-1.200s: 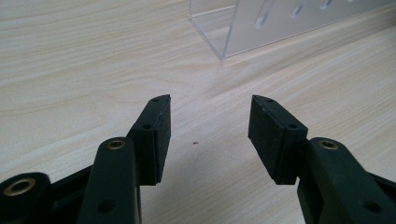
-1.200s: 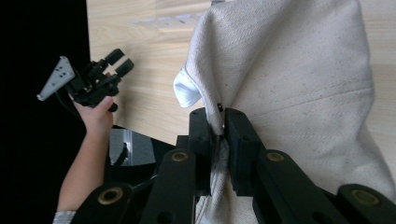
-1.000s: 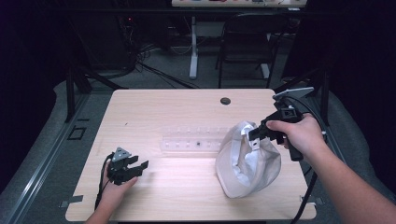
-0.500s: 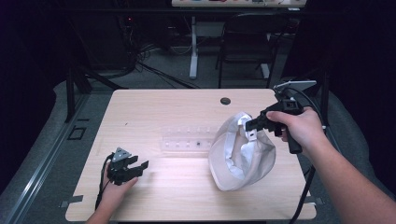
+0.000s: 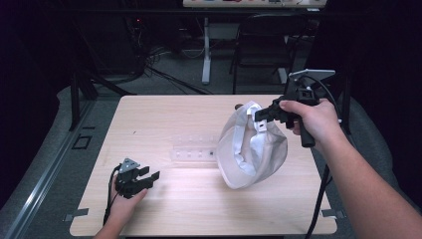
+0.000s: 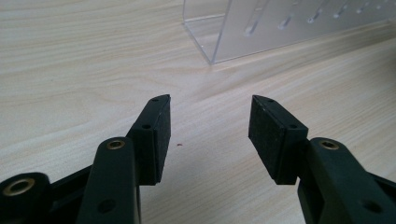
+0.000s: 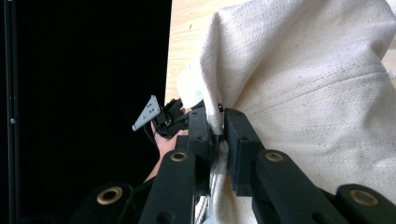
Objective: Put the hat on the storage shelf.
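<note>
A white canvas cap (image 5: 254, 149) hangs upside-down over the right half of the wooden table (image 5: 164, 114), its lower end touching or just above the wood. My right gripper (image 5: 259, 115) is shut on the cap's rim; in the right gripper view the jaws (image 7: 215, 119) pinch a fold of the cloth (image 7: 317, 84). My left gripper (image 5: 152, 174) rests low at the table's front left, held by a hand. Its jaws (image 6: 210, 121) stand open over bare wood and have just been closing a little, with nothing between them.
A clear acrylic rack (image 5: 194, 149) with a row of holes lies mid-table, just left of the cap, and shows ahead of the left jaws (image 6: 280, 23). A small dark round thing (image 5: 238, 105) sits near the table's far edge. A chair (image 5: 263, 45) stands beyond the table.
My right gripper has risen and moved toward the table's far side, lifting the cap so that it hangs longer and more open. The left gripper has stayed in place.
</note>
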The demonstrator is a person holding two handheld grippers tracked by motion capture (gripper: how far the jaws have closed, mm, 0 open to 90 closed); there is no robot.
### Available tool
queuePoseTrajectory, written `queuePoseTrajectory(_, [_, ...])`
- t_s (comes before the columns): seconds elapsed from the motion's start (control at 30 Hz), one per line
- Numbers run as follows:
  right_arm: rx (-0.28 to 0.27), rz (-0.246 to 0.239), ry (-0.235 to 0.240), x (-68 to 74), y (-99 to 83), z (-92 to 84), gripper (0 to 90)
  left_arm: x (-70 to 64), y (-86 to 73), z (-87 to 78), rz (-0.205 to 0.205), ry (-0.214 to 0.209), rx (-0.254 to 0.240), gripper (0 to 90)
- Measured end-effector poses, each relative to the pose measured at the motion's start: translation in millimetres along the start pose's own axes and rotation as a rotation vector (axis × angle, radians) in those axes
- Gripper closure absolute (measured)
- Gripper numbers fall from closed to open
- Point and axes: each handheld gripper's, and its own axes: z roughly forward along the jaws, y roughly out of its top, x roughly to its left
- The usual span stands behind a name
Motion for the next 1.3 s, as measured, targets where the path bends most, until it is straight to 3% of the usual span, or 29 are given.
queuePoseTrajectory(0.17, [-0.024,0.003,0.001,5.1,7.9,1.4,81.8,-8.9,3.7,-0.1,0.026,0.001,-0.037,45.1])
queuePoseTrajectory(0.23, [-0.031,-0.002,0.008,6.3,10.6,1.5,81.7,-13.1,6.2,0.8,0.043,-0.009,-0.029,44.3])
queuePoseTrajectory(0.33, [-0.048,0.009,0.009,7.1,14.8,3.6,81.8,-21.8,10.9,3.5,0.080,-0.016,-0.039,44.9])
queuePoseTrajectory(0.4, [-0.047,0.010,0.008,6.5,18.1,4.6,81.7,-29.3,15.2,3.8,0.131,-0.004,-0.066,45.2])
queuePoseTrajectory(0.43, [-0.047,0.010,0.008,6.5,18.1,4.6,81.7,-29.3,15.2,3.8,0.131,-0.004,-0.066,45.2])
queuePoseTrajectory(0.47, [-0.056,0.017,0.015,6.0,21.6,5.8,81.8,-38.4,20.2,4.1,0.144,-0.026,-0.081,45.2])
queuePoseTrajectory(0.53, [-0.065,0.021,0.016,6.2,23.2,6.7,81.8,-42.5,22.0,4.1,0.155,-0.035,-0.084,47.2])
queuePoseTrajectory(0.67, [-0.074,0.030,0.027,7.4,30.0,7.9,81.7,-64.6,30.7,7.1,0.222,-0.080,-0.085,51.5])
queuePoseTrajectory(0.8, [-0.093,0.040,0.025,9.9,36.3,10.8,81.7,-83.6,40.0,10.6,0.264,-0.118,-0.094,56.4])
queuePoseTrajectory(0.9, [-0.105,0.045,0.027,11.2,40.8,13.9,81.8,-92.5,45.0,13.2,0.278,-0.128,-0.103,56.7])
queuePoseTrajectory(0.93, [-0.108,0.048,0.031,11.7,42.5,15.2,81.8,-102.1,50.7,16.2,0.285,-0.146,-0.114,56.6])
queuePoseTrajectory(1.03, [-0.116,0.056,0.026,12.8,45.1,17.6,81.8,-108.9,54.8,18.8,0.289,-0.164,-0.129,56.4])
queuePoseTrajectory(1.07, [-0.119,0.057,0.030,13.5,47.7,19.6,81.7,-115.3,58.9,23.1,0.277,-0.189,-0.142,56.4])
queuePoseTrajectory(1.3, [-0.132,0.066,0.046,15.4,53.4,29.7,81.7,-132.1,67.9,33.8,0.301,-0.200,-0.146,54.5])
